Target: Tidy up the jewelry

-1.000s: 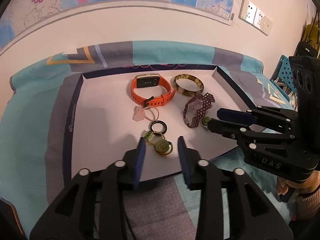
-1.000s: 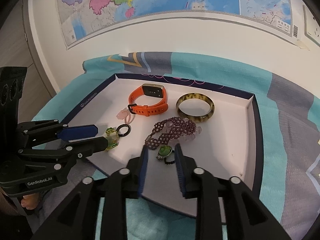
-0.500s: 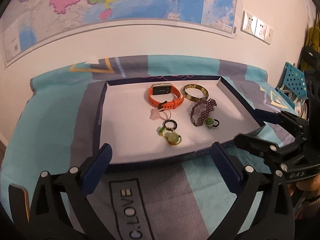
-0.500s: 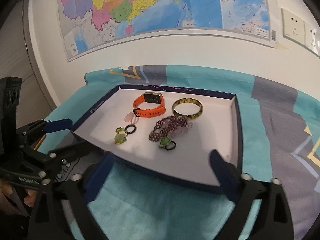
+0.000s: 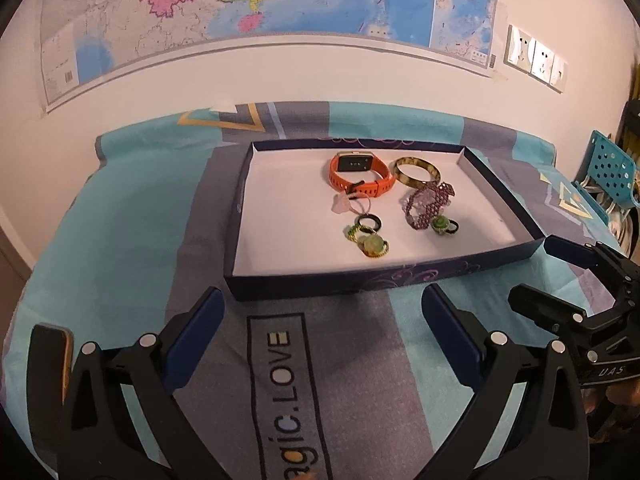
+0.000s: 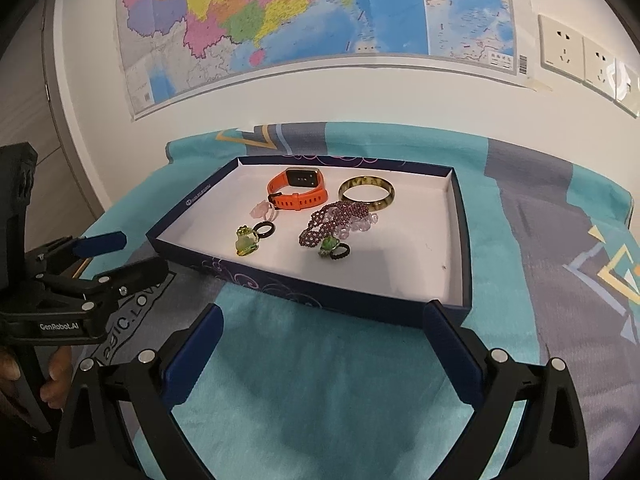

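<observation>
Jewelry sits inside the box lid (image 5: 436, 280), left to right: green ring (image 5: 374, 245), orange watch (image 5: 359, 174), beaded bracelet (image 5: 426, 204), bangle (image 5: 416, 171). Left gripper (image 5: 320, 332) and right gripper (image 6: 320, 350) are spread wide, empty, short of the lid. Looks like a release step; next calls for picking a target piece.

wall map (image 5: 260, 8) cropped at top, hand (image 6: 56, 376) partly hidden behind gripper handle

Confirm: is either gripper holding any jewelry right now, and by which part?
Nothing is held. The left gripper and right gripper are both open over the cloth, short of the navy tray with the jewelry.
</observation>
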`<state>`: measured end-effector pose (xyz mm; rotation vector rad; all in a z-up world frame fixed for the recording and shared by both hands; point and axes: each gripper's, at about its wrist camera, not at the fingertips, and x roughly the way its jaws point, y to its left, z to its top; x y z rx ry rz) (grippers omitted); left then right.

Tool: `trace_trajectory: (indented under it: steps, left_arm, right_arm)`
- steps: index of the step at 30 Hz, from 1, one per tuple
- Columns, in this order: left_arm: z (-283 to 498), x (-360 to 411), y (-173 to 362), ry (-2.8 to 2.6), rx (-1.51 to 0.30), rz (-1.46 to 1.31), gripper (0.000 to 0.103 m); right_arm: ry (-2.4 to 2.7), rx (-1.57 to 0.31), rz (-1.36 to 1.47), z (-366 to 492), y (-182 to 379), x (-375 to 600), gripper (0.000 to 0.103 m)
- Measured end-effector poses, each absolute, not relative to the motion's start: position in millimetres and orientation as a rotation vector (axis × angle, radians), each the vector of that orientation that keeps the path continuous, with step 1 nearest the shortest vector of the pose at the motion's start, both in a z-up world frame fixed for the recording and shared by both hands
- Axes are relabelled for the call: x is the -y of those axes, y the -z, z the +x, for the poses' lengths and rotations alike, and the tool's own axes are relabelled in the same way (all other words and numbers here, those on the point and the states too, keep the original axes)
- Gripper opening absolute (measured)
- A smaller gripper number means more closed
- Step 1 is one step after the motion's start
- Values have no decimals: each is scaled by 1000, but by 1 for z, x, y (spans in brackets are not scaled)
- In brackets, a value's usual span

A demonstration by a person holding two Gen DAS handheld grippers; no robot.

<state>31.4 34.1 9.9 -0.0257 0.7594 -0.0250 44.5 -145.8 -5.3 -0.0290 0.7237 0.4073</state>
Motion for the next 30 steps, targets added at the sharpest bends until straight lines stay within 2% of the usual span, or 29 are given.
trace_trajectory:
  steps: [30]
  left_arm:
    - [21,-31,-11,-28,-762,-2,97]
  right_arm:
    - [-421,-744,-48,35,9,136,97]
